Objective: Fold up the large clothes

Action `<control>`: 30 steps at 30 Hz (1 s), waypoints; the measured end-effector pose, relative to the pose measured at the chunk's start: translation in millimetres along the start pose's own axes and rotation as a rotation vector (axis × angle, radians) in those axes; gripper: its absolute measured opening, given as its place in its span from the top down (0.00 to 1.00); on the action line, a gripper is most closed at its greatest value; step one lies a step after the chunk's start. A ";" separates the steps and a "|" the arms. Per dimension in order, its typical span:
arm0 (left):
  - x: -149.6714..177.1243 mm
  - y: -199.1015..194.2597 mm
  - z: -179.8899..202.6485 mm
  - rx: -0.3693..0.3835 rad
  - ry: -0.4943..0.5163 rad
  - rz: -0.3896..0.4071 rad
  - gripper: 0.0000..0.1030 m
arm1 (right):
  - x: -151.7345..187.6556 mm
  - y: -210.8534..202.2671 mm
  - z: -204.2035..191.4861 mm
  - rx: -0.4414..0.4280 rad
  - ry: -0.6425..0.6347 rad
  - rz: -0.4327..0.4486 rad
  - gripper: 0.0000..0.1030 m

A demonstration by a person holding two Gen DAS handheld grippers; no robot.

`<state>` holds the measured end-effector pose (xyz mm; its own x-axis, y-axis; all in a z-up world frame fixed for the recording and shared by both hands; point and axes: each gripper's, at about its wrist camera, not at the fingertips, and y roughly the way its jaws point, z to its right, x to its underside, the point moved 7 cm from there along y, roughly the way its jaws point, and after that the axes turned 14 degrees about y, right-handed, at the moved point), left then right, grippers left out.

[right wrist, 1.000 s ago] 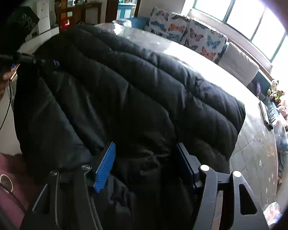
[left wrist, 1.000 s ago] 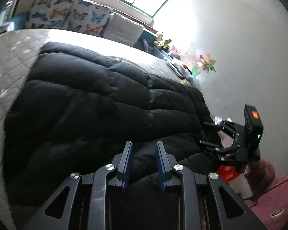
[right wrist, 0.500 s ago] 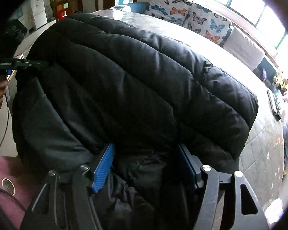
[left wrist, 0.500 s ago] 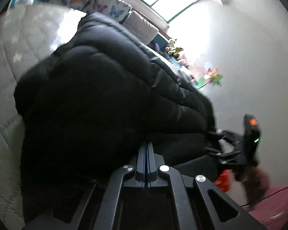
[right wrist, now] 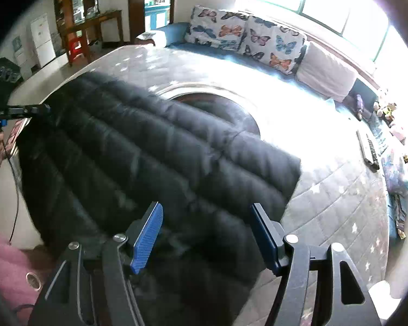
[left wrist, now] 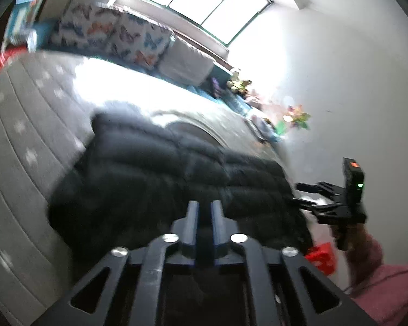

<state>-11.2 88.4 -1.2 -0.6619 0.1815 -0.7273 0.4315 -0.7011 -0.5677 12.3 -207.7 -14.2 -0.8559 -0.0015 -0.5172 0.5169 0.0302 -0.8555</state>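
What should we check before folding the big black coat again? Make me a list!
1. Black coat lying on the bed: ok, though its near edge reaches the bed's edge.
2. Right gripper open and ready: ok, jaws spread wide, nothing between them.
3. Left gripper let go of the coat: cannot tell; its jaws show a small gap, and the picture is blurred.
4. Coat smooth and flat: cannot tell, blurred.
5. Room on the bed beyond the coat: ok, bare mattress up to the butterfly pillows.
6. Remote out of the way: ok, far to the right.
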 end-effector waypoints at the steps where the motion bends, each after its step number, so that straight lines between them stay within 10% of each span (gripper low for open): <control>1: -5.3 -0.1 -7.1 -0.044 0.019 0.004 0.62 | -3.5 4.0 3.0 0.008 0.006 0.002 0.30; 3: -13.1 3.8 -20.8 -0.132 0.043 0.001 0.42 | -8.8 16.2 8.0 0.007 0.019 -0.012 0.30; 30: 8.1 61.1 -41.1 -0.180 0.103 -0.064 0.42 | 11.6 51.6 7.2 0.038 0.045 -0.109 0.29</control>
<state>34.9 75.4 -57.7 -0.6293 0.2979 -0.7178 0.4994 -0.5528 -0.6671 29.2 -213.3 -64.5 -0.9065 0.0420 -0.4201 0.4202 -0.0058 -0.9074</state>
